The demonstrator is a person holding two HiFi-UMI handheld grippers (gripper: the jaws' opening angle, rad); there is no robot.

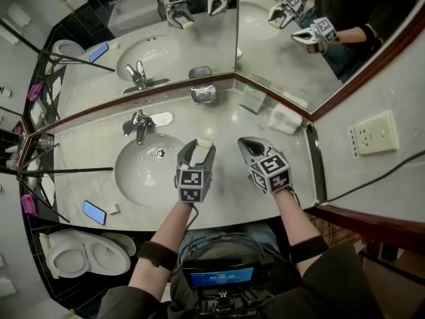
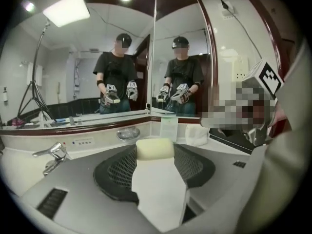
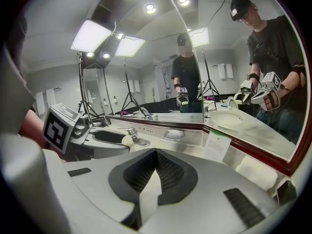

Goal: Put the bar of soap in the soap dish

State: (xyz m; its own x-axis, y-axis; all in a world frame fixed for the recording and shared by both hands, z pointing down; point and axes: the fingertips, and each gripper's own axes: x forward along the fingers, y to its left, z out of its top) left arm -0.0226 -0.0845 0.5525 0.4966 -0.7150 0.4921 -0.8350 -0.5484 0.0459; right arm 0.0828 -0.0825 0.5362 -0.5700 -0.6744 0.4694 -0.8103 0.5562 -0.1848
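A pale yellow bar of soap (image 1: 202, 144) sits between the jaws of my left gripper (image 1: 199, 149), held above the counter just right of the sink. In the left gripper view the soap (image 2: 154, 148) is pinched at the jaw tips, and my left gripper (image 2: 155, 155) is shut on it. The metal soap dish (image 1: 203, 94) hangs on the backsplash at the mirror corner, beyond the soap; it also shows as the soap dish (image 2: 127, 133) and the soap dish (image 3: 174, 134). My right gripper (image 1: 248, 143) hovers to the right, jaws shut and empty, as does the right gripper (image 3: 156, 156).
A faucet (image 1: 139, 125) and round basin (image 1: 136, 171) lie to the left. A blue phone (image 1: 94, 212) rests at the counter's front edge. A folded white towel (image 1: 285, 119) and a small card (image 1: 253, 98) stand at the back right. Mirrors rise behind the counter.
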